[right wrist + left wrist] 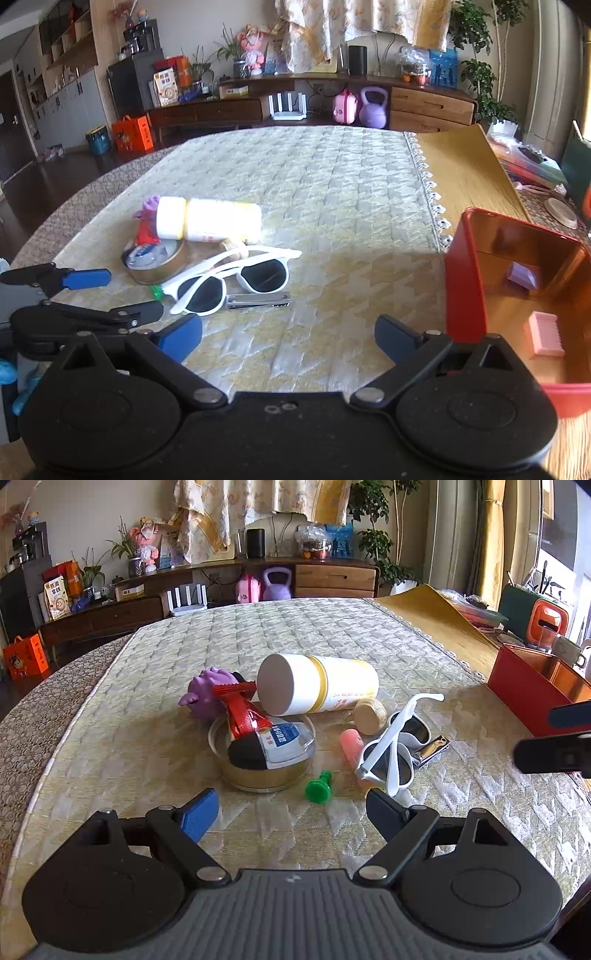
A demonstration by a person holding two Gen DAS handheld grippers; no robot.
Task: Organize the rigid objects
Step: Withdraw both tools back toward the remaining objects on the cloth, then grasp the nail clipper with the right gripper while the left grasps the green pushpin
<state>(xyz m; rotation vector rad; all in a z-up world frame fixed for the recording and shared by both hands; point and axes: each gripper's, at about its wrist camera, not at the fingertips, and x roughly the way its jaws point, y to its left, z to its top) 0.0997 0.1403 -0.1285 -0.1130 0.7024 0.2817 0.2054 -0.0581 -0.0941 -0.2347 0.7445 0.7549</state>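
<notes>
Quilted tablecloth (pixel 295 646) under both grippers' fingers (pixel 199 814), wide open (nothing held), sunglasses (pixel 236 282) just ahead.

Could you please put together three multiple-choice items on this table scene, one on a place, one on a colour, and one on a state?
1. Where does the nail clipper lie?
A. inside the red box
B. on the tablecloth, right beside the white sunglasses
C. in the round tin

2. What colour is the small peg-shaped piece in front of the round tin?
A. green
B. orange
C. black

3. How does the white and yellow bottle sit?
A. upright
B. on its side
C. held in a gripper

Answers:
1 B, the clipper rests against the sunglasses' frame, outside the red box.
2 A, it is bright green.
3 B, its round end faces the left wrist camera and its body lies along the cloth.
</notes>
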